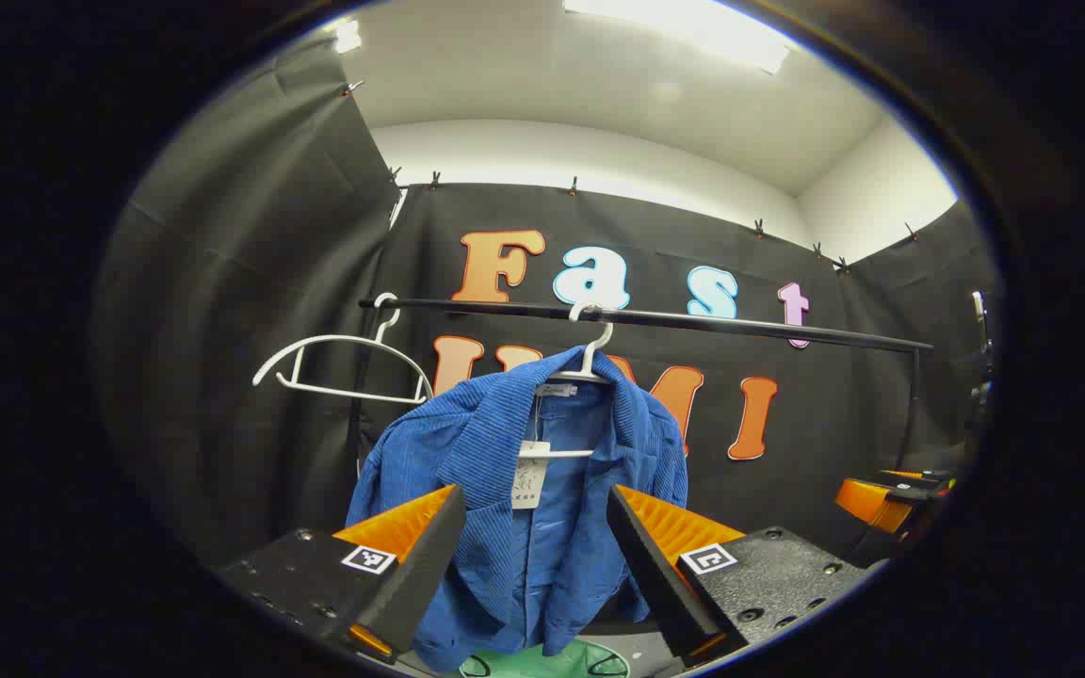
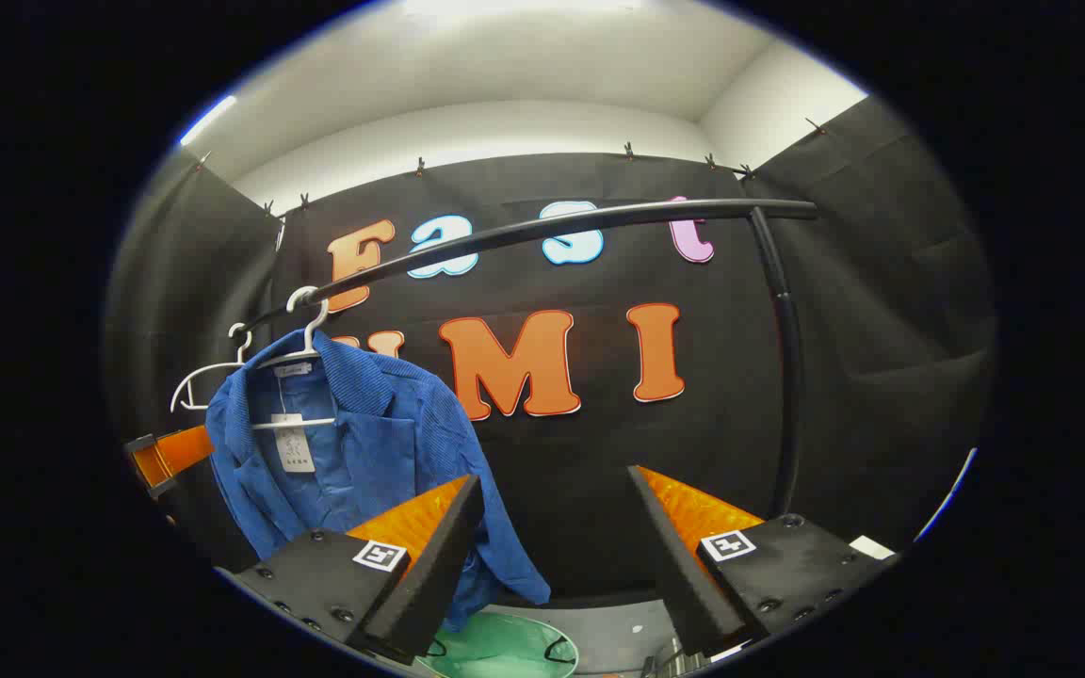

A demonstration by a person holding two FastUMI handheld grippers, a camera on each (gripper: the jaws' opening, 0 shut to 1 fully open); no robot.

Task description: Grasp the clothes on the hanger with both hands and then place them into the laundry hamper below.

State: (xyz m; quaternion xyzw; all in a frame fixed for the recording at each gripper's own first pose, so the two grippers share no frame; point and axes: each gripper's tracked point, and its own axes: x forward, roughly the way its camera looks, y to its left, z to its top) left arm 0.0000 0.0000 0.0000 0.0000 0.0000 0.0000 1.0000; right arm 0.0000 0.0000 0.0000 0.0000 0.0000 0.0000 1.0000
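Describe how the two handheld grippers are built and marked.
The left gripper and the right gripper look alike: two wedge-shaped fingers with ribbed outer faces, mounted on black textured blocks with screws. Each block carries a small square black-and-white marker.

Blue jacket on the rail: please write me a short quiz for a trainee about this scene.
1. True or false: the blue jacket hangs on a white hanger.
2. How many hangers are on the rail?
3. What lies below the jacket: (a) green hamper, (b) red box, (c) chair?

Key: 1 true. 2 two; the second, an empty hanger, is bare. 3 (a).
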